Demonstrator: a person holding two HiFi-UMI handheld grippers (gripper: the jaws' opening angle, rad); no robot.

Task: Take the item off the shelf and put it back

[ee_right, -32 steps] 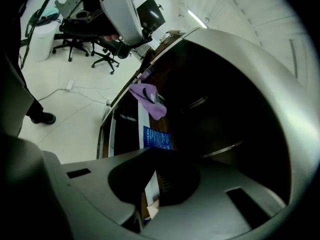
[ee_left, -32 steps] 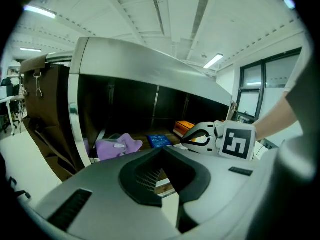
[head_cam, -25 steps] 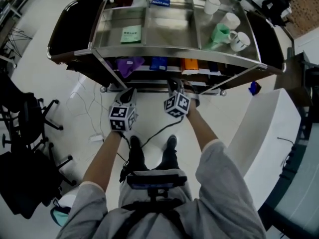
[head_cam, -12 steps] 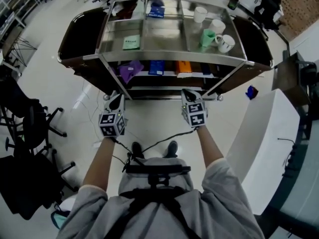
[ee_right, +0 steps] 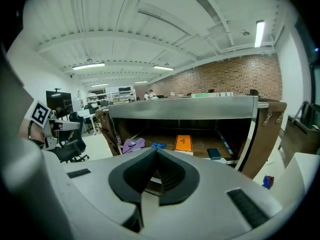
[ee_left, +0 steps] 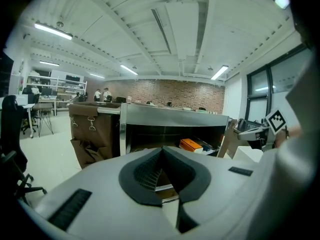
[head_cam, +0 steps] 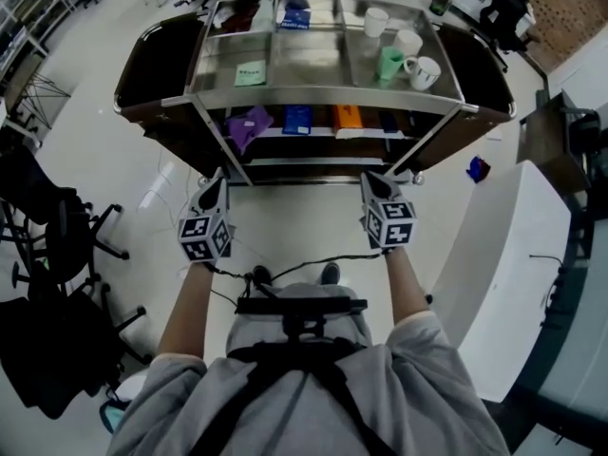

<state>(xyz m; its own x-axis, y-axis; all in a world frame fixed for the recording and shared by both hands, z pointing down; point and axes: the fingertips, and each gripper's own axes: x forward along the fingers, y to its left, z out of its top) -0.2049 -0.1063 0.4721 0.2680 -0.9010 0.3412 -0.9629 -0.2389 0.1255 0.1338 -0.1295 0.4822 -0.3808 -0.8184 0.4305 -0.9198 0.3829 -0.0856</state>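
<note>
A steel trolley shelf (head_cam: 323,98) stands in front of me. Its lower shelf holds a purple item (head_cam: 249,123), a blue item (head_cam: 297,119) and an orange box (head_cam: 348,117). My left gripper (head_cam: 217,182) and right gripper (head_cam: 370,182) hang side by side in front of the shelf, short of it and apart from each other. Both are shut with nothing between their jaws. In the right gripper view, the right gripper (ee_right: 156,153) faces the orange box (ee_right: 183,143) and the purple item (ee_right: 132,145). The left gripper (ee_left: 162,151) faces the shelf, with the orange box (ee_left: 191,144) showing beyond it.
The top tray carries a green card (head_cam: 251,72), a blue box (head_cam: 295,17), a green mug (head_cam: 390,62) and white cups (head_cam: 424,72). Office chairs (head_cam: 47,245) stand at the left, a white counter (head_cam: 494,274) at the right. A cable (head_cam: 294,264) lies on the floor.
Both grippers have drawn back from the lower shelf and spread apart. The shelf sits farther off in the head view.
</note>
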